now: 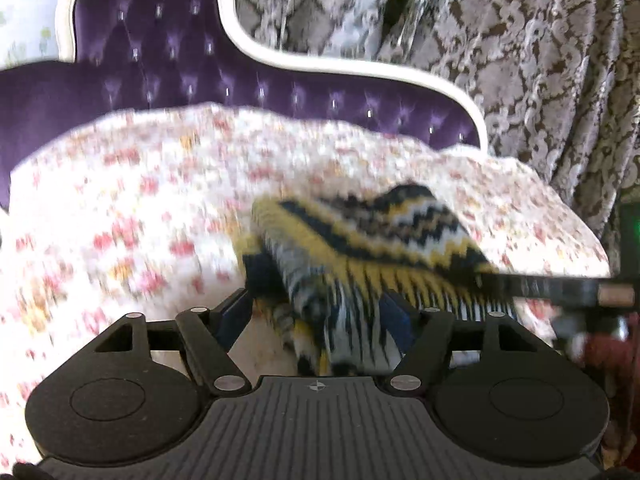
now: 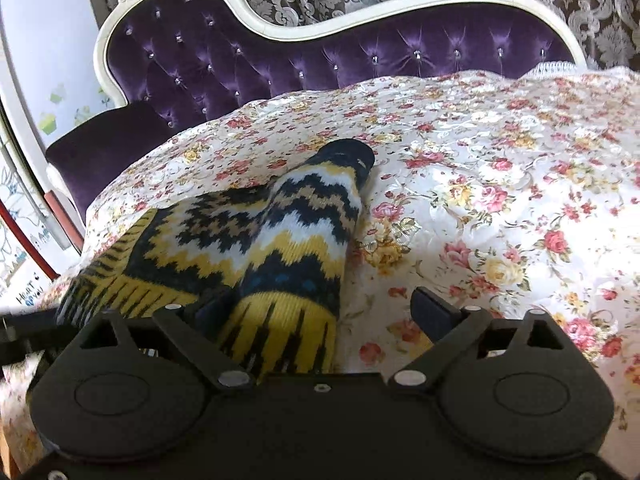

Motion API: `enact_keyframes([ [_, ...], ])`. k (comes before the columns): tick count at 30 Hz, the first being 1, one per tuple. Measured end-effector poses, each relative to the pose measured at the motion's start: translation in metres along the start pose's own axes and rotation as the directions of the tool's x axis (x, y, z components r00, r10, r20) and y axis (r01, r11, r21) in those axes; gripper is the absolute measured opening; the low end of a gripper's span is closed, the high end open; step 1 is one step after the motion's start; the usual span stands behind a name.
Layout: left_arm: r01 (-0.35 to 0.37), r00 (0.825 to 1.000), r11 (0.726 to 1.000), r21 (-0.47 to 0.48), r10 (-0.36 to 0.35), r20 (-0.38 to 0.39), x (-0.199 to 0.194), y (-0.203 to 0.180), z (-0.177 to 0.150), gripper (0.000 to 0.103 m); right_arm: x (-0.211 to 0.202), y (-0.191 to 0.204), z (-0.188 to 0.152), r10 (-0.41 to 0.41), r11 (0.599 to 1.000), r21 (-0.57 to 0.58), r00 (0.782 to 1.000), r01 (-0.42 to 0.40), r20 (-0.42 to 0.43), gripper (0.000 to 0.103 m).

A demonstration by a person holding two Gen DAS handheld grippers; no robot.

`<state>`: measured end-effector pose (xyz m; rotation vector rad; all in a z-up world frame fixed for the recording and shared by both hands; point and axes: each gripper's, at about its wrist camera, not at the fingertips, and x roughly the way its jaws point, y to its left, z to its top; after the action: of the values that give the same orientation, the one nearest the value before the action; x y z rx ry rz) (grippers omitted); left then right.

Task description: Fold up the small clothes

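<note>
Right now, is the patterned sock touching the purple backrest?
Apart. The right wrist view shows a strip of floral bedspread lying between the dark toe of the patterned sock and the purple backrest.

A purple tufted chaise [image 2: 280, 60] with a curved white frame [image 2: 256, 20] and crystal buttons stands at the far side. A quilted floral bedspread [image 2: 500, 200] covers its seat, bright where daylight falls on the right. Behind hang brown and silver damask curtains [image 2: 600, 4]. At far left a pale wall [image 2: 44, 40] carries green stickers
</note>
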<state>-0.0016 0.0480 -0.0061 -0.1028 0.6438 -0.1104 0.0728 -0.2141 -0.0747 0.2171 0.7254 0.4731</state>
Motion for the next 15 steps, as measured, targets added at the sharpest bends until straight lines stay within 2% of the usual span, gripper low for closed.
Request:
enact_keyframes([
  [4,-0.044,0.999,0.999,0.007,0.044,0.011,0.015,0.000,0.006,0.073,-0.010,0.006,-0.007,-0.015,1.000,-0.022,1.000,0.015,0.008,0.099],
  [8,-0.119,0.992,0.993,0.020,0.119,-0.040,0.038,0.004,0.000,0.075,-0.016,0.009,-0.014,-0.019,0.999,-0.036,1.000,0.019,-0.003,0.102],
  [11,-0.145,0.988,0.989,0.038,0.147,-0.055,0.045,0.005,-0.010,0.082,-0.018,0.012,-0.020,-0.016,0.999,-0.043,0.999,0.015,-0.027,0.103],
  [15,-0.155,0.986,0.987,0.034,0.157,-0.058,0.041,0.005,-0.012,0.083,-0.021,0.013,-0.027,-0.012,0.999,-0.032,0.999,0.011,-0.031,0.102],
])
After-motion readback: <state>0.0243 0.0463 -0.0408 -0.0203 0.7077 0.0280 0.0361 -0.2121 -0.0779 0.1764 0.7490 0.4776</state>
